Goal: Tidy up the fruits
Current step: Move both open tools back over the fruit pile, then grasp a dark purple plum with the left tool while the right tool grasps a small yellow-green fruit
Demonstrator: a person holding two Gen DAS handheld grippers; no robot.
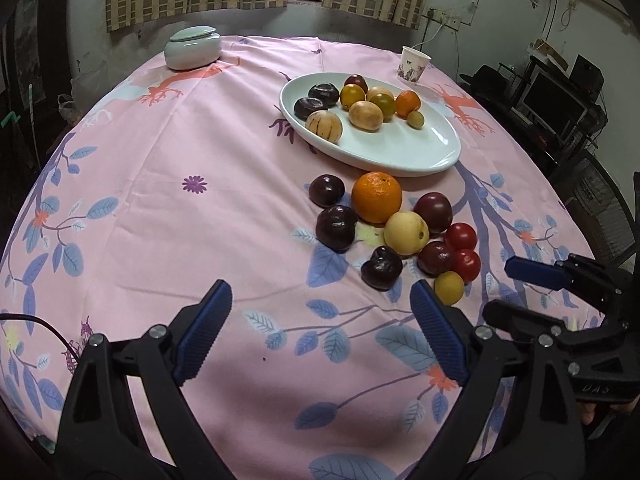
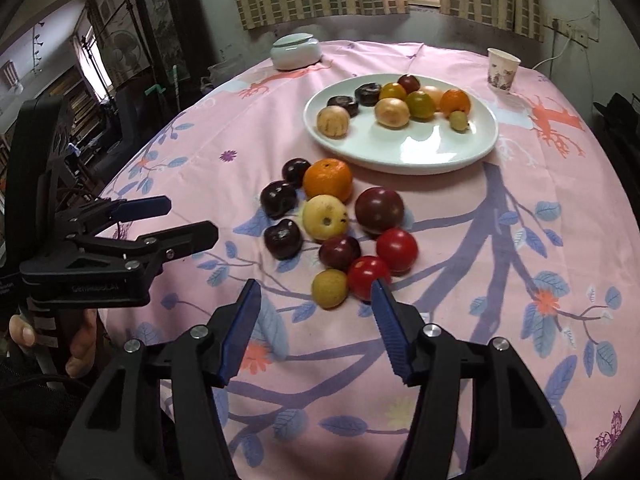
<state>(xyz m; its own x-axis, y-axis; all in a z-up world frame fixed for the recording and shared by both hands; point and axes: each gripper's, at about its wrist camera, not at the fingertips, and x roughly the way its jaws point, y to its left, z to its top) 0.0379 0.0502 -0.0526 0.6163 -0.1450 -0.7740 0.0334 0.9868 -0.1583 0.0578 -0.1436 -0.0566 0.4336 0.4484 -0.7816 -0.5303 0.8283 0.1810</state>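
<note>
A white oval plate [image 1: 400, 148] [image 2: 420, 148] holds several fruits at the far middle of the table. In front of it a loose cluster lies on the pink cloth: an orange [image 1: 376, 197] [image 2: 328, 180], a yellow apple [image 1: 406, 233] [image 2: 325, 217], dark plums [image 1: 336, 227], two red tomatoes [image 2: 397, 249] and a small yellow fruit [image 1: 449, 287] [image 2: 329, 288]. My left gripper [image 1: 322, 300] is open and empty, just short of the cluster. My right gripper [image 2: 316, 294] is open and empty, its fingers on either side of the small yellow fruit and a tomatoe, above them.
A pale green lidded jar [image 1: 193, 48] [image 2: 295, 52] stands at the far left. A paper cup [image 1: 414, 65] [image 2: 502, 69] stands at the far right. Each gripper shows in the other's view, the right gripper [image 1: 560, 280] and the left gripper [image 2: 152, 220].
</note>
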